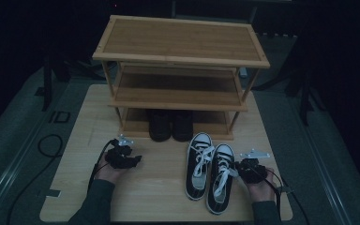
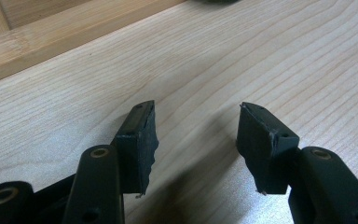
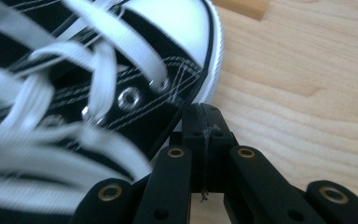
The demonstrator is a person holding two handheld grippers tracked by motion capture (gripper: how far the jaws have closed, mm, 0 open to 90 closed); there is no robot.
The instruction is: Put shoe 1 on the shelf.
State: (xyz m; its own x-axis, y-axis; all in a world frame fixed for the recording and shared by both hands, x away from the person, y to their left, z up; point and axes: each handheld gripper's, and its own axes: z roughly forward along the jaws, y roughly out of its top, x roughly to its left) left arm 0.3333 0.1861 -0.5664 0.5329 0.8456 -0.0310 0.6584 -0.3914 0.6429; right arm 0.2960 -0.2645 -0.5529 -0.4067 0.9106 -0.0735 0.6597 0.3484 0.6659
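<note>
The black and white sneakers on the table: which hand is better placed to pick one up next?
Right. The right gripper, jaws shut and empty, is against the side of the right sneaker. The left gripper is open above bare table, apart from the left sneaker.

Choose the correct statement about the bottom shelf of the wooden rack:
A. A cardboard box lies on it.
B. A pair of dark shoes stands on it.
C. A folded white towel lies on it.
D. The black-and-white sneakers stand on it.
B: a pair of dark shoes stands on the bottom shelf of the rack, while the black-and-white sneakers lie in front of it on the table.
</note>
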